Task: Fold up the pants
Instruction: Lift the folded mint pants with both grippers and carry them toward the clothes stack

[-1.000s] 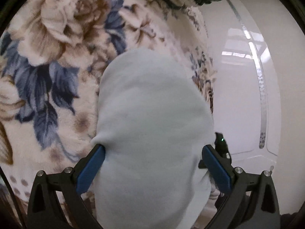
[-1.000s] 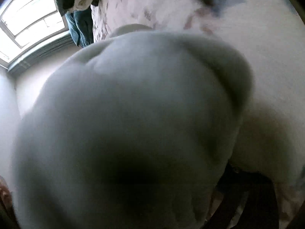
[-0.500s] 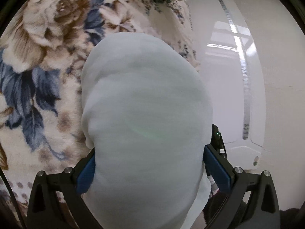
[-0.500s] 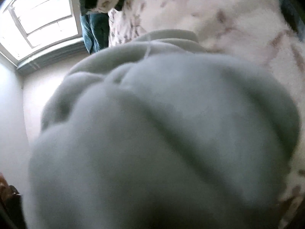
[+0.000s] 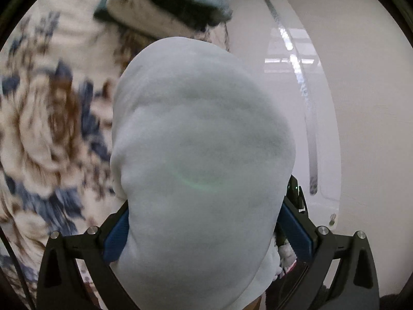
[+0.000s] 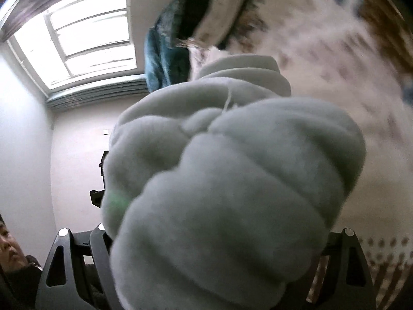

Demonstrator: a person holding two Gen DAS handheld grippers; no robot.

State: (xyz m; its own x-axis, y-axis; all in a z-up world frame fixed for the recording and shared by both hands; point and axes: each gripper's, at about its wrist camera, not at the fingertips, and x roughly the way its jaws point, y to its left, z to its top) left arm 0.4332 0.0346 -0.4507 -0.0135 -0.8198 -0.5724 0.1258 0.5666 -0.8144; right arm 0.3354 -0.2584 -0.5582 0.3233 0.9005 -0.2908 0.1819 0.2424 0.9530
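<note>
Pale grey fleece pants [image 5: 201, 170] sit squeezed between the left gripper's [image 5: 204, 235] blue pads. The right gripper [image 6: 206, 253] has just been closing a little, jaws wide around the same bundle. A flowery blanket [image 5: 46, 118] lies at nine o'clock.

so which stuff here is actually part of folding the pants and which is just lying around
Part of the job:
- pale grey pants, bunched
- left gripper, pants between its blue pads
- right gripper, pants bulging between its fingers
- floral blanket below

Just lying about:
- dark and cream fuzzy bundle
- teal fabric
- white cabinet
- window
</note>
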